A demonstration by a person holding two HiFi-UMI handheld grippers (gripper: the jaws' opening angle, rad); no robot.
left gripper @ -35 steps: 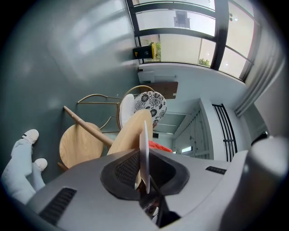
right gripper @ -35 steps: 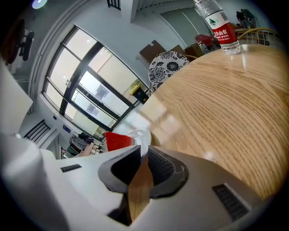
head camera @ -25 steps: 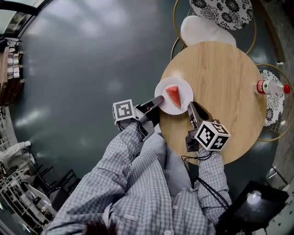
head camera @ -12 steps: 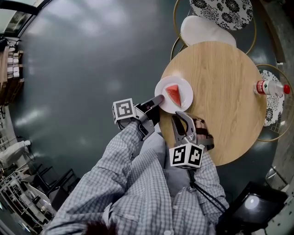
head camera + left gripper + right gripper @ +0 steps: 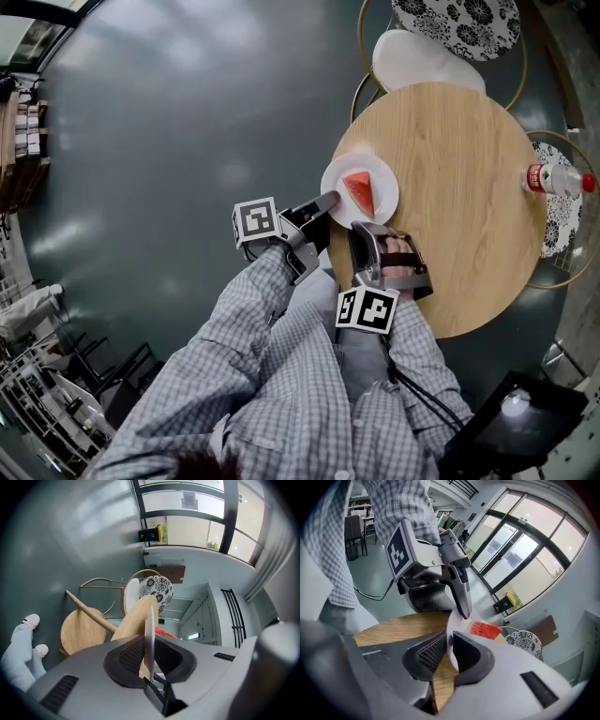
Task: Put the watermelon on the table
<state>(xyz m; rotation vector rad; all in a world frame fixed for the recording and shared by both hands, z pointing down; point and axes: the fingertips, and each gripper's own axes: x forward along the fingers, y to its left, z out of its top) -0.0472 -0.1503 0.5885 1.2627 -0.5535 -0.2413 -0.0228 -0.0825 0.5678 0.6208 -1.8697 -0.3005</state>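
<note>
A red watermelon slice point(image 5: 359, 192) lies on a white plate point(image 5: 382, 178) at the left edge of the round wooden table point(image 5: 450, 141). My left gripper point(image 5: 328, 200) is shut on the plate's left rim. My right gripper point(image 5: 367, 230) is at the plate's near rim, rolled onto its side. In the left gripper view the plate point(image 5: 149, 630) stands edge-on between the pads, with the slice point(image 5: 165, 632) behind it. In the right gripper view the plate's rim point(image 5: 457, 623) sits between the right gripper's point(image 5: 450, 651) pads, which lie against it. The watermelon point(image 5: 485, 630) and the left gripper point(image 5: 463, 610) are beyond.
A plastic bottle with a red cap point(image 5: 555, 178) lies at the table's right edge. Chairs with a white cushion point(image 5: 427, 61) and patterned cushions point(image 5: 455, 21) ring the far side. A black case point(image 5: 506, 422) sits on the dark floor at the lower right.
My right gripper has swung left along the table's near edge to the plate's near rim and rolled onto its side. The left gripper and plate have stayed put.
</note>
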